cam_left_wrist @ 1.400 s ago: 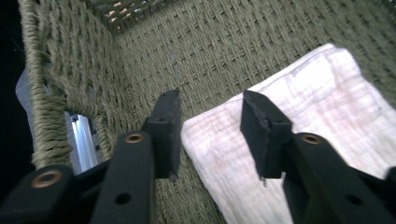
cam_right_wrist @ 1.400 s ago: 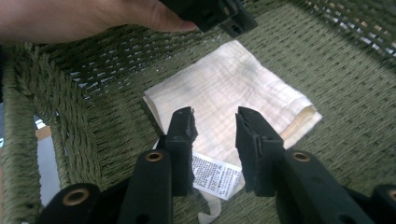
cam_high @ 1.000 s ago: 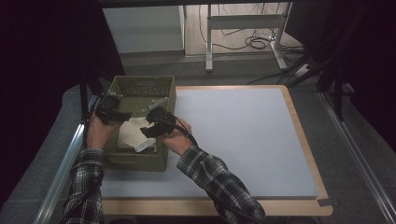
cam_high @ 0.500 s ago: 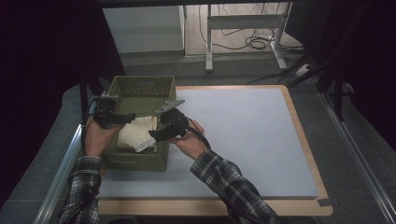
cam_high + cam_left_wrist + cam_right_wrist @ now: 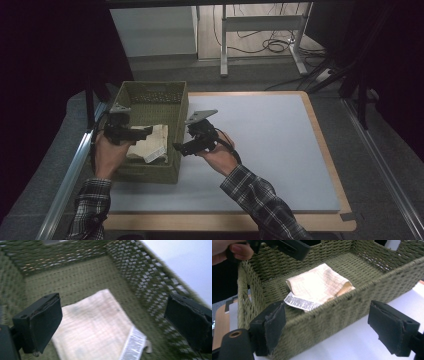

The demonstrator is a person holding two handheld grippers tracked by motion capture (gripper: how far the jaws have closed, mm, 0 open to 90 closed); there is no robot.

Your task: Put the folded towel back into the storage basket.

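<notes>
You are holding the left gripper (image 5: 145, 131) over the near-left part of the basket (image 5: 181, 112), its jaws standing wide with nothing between them; they have just been opening. In the left gripper view the folded cloth (image 5: 95, 322) is lying directly below and between the two black pads (image 5: 42, 322), flat on the basket floor, apart from them. So from this claw the cloth is lying straight down, a short drop away.

You are keeping the right gripper (image 5: 179, 148) outside the basket, just beyond its right-hand wall, over the white mat (image 5: 280, 145). Its jaws are also standing wide and empty, and have likewise just been opening. In the right gripper view the woven wall (image 5: 352, 305) is standing between the pads (image 5: 274, 327) and the cloth (image 5: 319, 282), so this claw would have to clear the rim first.

The cloth is resting in the near half of the basket, its long side running roughly along the basket's length, with the printed label (image 5: 300, 303) sticking out at the end nearest you. It is looking settled and released.

Judgement: the left hand is the nearer one for any further touch on the cloth; the right is better placed to work on the mat.
</notes>
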